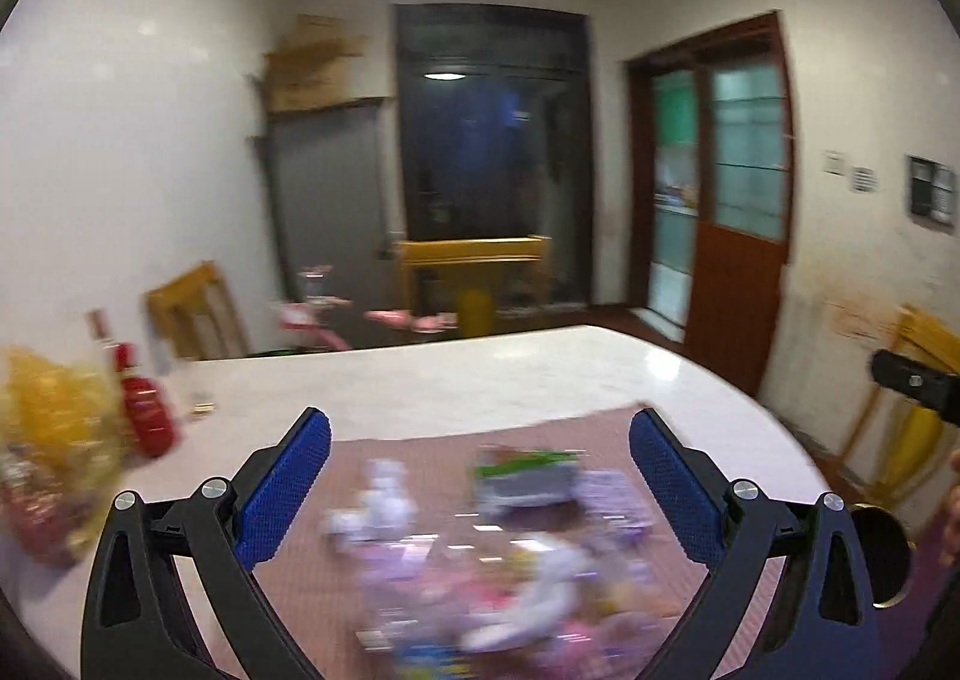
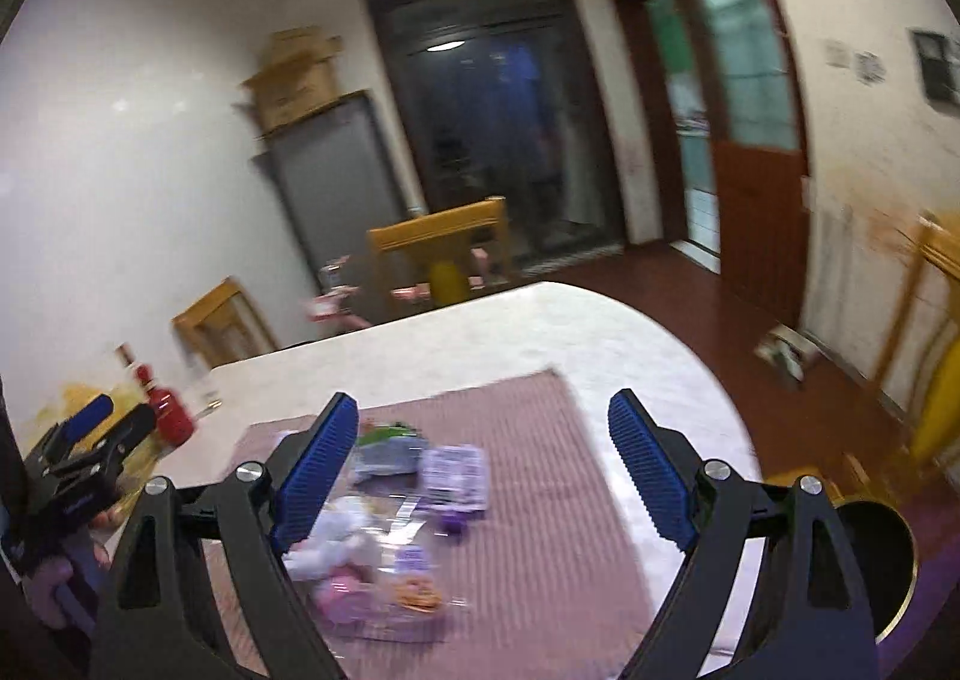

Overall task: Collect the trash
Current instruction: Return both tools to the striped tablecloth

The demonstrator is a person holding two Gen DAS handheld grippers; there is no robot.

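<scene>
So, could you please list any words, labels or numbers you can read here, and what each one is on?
None can be read.
Red bottle label: blurred.
Wrappers on the striped mat: print smeared by motion.
Cardboard boxes on the grey cabinet: markings too faint.
Wall notices: too small.

Each handheld gripper has a matte black plastic frame with triangular cut-outs and round silver screw heads at its pivots. The left gripper (image 1: pixel 480 485) and the right gripper (image 2: pixel 483 467) both carry ribbed blue rubber pads (image 2: pixel 315 470) on their two fingers.
</scene>
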